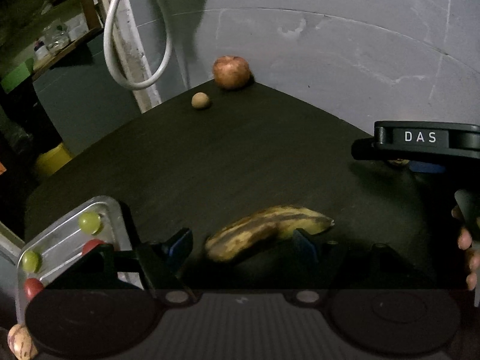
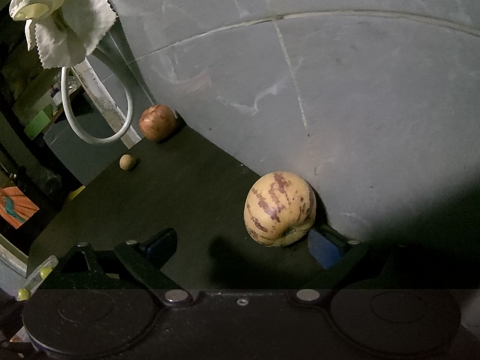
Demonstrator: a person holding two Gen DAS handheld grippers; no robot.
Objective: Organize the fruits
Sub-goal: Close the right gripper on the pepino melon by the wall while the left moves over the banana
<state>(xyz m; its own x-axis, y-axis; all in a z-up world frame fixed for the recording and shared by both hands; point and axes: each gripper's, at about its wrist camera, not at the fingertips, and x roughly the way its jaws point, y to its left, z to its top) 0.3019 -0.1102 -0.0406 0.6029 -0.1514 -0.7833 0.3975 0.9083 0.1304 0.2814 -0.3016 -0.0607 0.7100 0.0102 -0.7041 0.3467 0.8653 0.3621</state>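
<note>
In the left wrist view a spotted ripe banana (image 1: 267,231) lies on the dark table (image 1: 240,156), between the fingertips of my open left gripper (image 1: 243,243). A metal tray (image 1: 60,240) at the left holds green and red small fruits. A red apple (image 1: 231,72) and a small tan round fruit (image 1: 200,100) sit at the far corner. In the right wrist view a yellow purple-streaked melon-like fruit (image 2: 280,208) rests against the wall, just inside the right finger of my open right gripper (image 2: 240,243). The apple (image 2: 157,122) and tan fruit (image 2: 126,161) lie beyond.
A grey wall (image 2: 330,75) bounds the table's far right side. A white cable loop (image 1: 135,60) and a cloth (image 2: 60,21) hang at the left. My right gripper's body (image 1: 426,141) shows at the right of the left view. Another streaked fruit (image 1: 19,342) lies by the tray.
</note>
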